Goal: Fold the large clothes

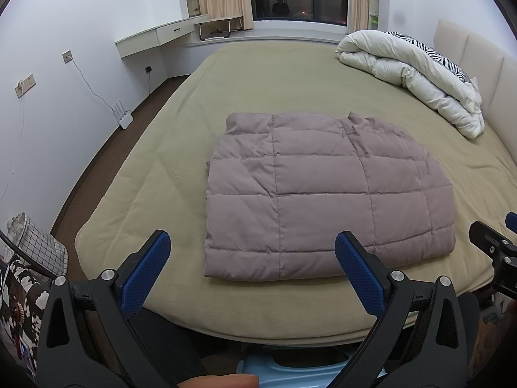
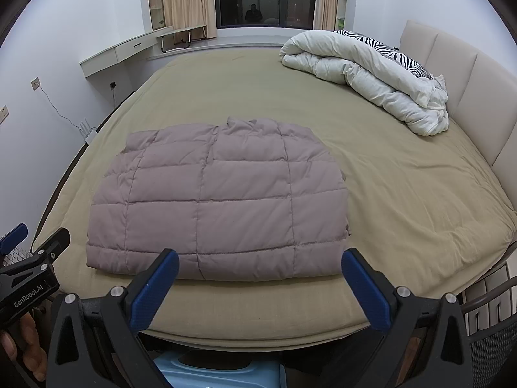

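I have both tools held back at the near edge of the bed (image 1: 290,74), and neither touches anything. My left tool (image 1: 252,249) has its blue pads spread wide apart with nothing between them. My right tool (image 2: 260,265) is spread just as wide, also empty.

The folded puffer jacket (image 1: 323,194) lies flat on the olive sheet straight ahead of both tools, a quilted mauve rectangle with its near folded edge just beyond the fingertips. From the left tool it sits slightly to the right; from the right tool it sits slightly to the left. Its collar end points away from me.

Well beyond the jacket, far ahead and to the right of both tools, a white duvet (image 2: 371,74) is bundled against the padded headboard (image 2: 468,74), with a zebra-print pillow (image 2: 387,48) tucked behind it.

My hand (image 2: 19,342) grips the left tool's handle.
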The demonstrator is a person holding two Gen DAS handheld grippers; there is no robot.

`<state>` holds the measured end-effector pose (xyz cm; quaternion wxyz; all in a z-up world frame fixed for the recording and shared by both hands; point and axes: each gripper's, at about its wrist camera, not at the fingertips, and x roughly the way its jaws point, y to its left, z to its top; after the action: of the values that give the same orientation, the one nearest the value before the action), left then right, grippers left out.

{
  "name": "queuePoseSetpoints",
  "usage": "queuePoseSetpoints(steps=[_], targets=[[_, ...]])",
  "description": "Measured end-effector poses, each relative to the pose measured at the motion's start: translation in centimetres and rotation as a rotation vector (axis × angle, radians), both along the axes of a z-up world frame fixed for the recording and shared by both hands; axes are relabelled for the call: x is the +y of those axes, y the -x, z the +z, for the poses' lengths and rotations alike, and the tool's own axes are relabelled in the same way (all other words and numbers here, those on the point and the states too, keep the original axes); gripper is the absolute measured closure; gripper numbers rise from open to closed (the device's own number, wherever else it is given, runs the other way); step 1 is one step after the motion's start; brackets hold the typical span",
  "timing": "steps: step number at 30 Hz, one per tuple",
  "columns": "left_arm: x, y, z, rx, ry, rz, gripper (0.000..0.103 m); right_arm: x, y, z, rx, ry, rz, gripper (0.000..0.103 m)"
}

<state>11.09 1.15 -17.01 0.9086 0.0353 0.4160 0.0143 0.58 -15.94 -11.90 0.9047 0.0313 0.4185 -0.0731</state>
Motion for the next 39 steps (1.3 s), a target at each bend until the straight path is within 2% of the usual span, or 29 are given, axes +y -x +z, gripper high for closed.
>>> queuePoseSetpoints(steps=[39], targets=[[-0.33, 0.33, -0.07, 0.006, 0.006, 0.003, 0.000, -0.49, 0.17, -0.24, 0.010, 0.008, 0.011, 0.000]])
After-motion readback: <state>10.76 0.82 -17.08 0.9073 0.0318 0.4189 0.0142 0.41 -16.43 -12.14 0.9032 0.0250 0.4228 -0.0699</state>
